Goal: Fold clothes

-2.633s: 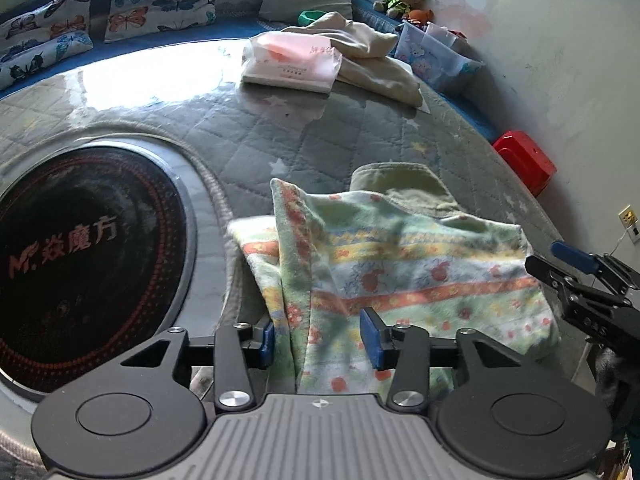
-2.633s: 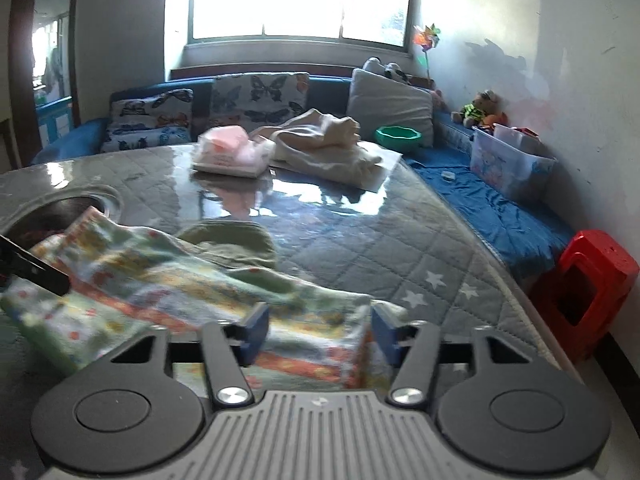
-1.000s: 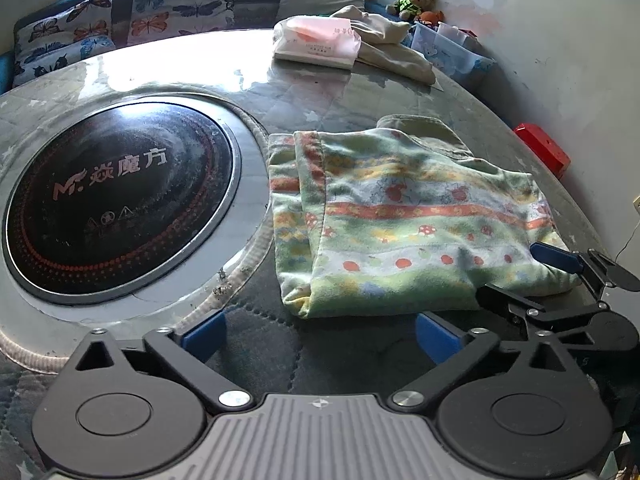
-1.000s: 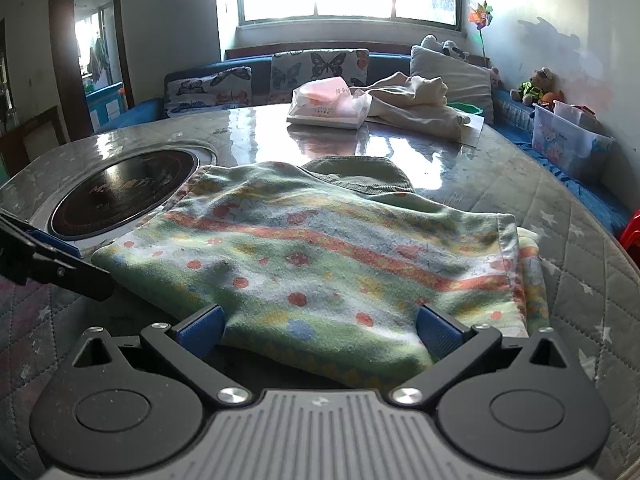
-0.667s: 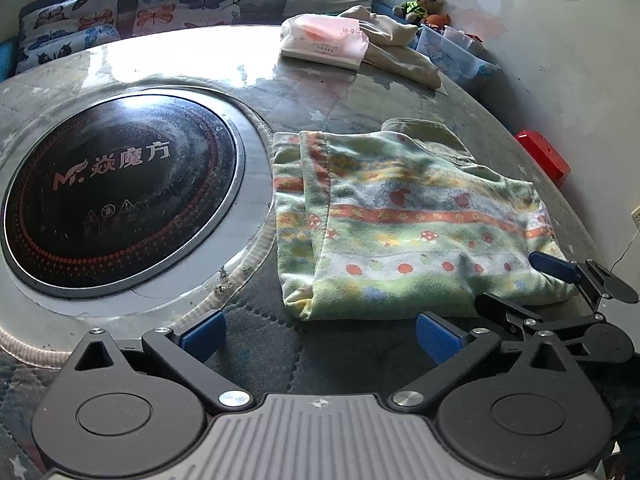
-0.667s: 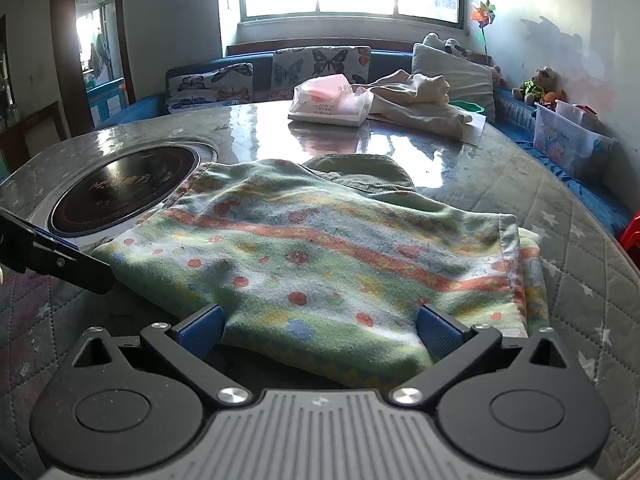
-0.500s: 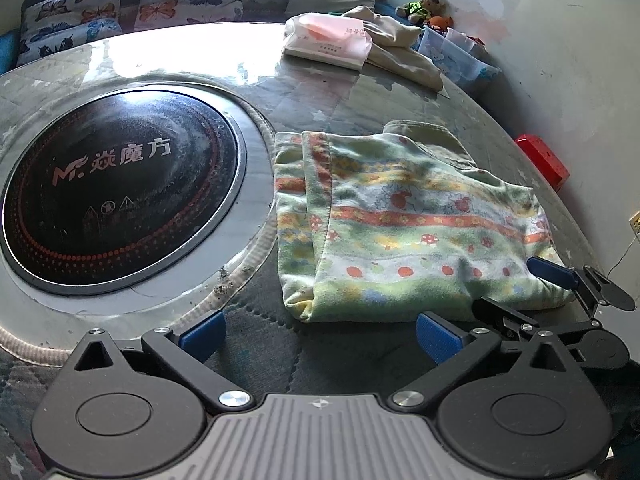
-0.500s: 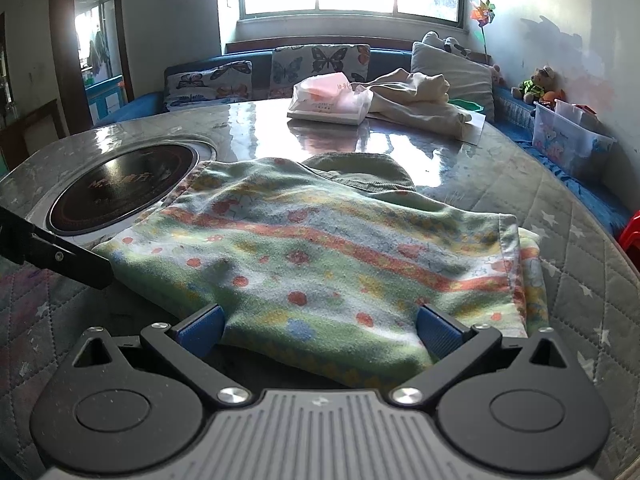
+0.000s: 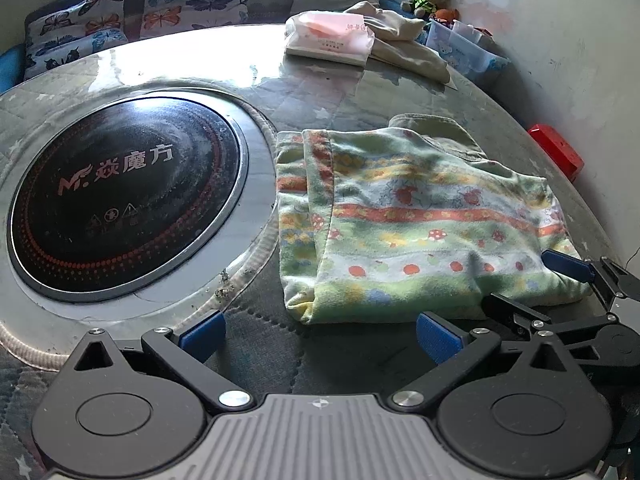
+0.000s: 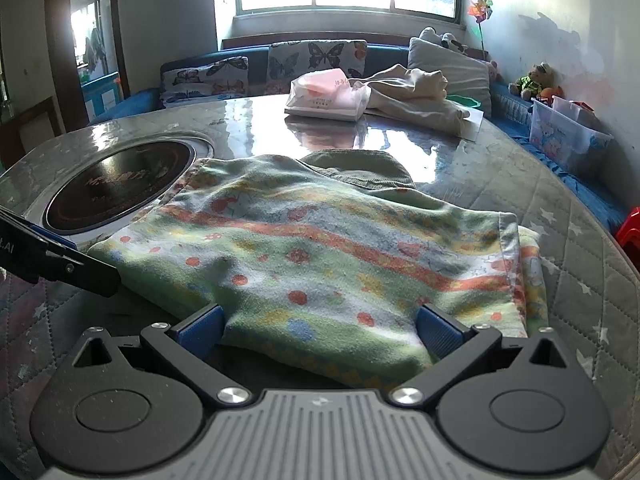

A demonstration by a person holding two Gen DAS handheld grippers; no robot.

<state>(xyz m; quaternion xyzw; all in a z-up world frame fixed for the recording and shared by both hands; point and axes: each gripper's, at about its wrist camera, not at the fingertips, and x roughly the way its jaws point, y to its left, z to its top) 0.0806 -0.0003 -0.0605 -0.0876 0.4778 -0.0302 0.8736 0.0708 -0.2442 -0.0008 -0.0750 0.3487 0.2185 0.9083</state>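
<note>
A folded green patterned cloth [image 9: 416, 224] with orange stripes and dots lies flat on the quilted round table [image 9: 320, 92], over an olive garment [image 9: 436, 128] that sticks out at its far edge. My left gripper [image 9: 320, 330] is open and empty, just short of the cloth's near edge. My right gripper [image 10: 320, 326] is open wide at the cloth's [image 10: 320, 252] near edge, holding nothing; it also shows in the left wrist view [image 9: 532, 280]. The left gripper's finger [image 10: 60, 260] shows at the left of the right wrist view.
A round black induction hob [image 9: 120, 196] is set in the table left of the cloth. At the far side lie a plastic-wrapped pink package [image 9: 332, 36] and a beige garment [image 9: 404, 48]. A red stool [image 9: 556, 156] and a storage box [image 10: 568, 136] stand to the right.
Both grippers, shut on the cloth 2.6 s ago, have opened and backed off. The cloth now lies flat and folded. In the last second little has moved.
</note>
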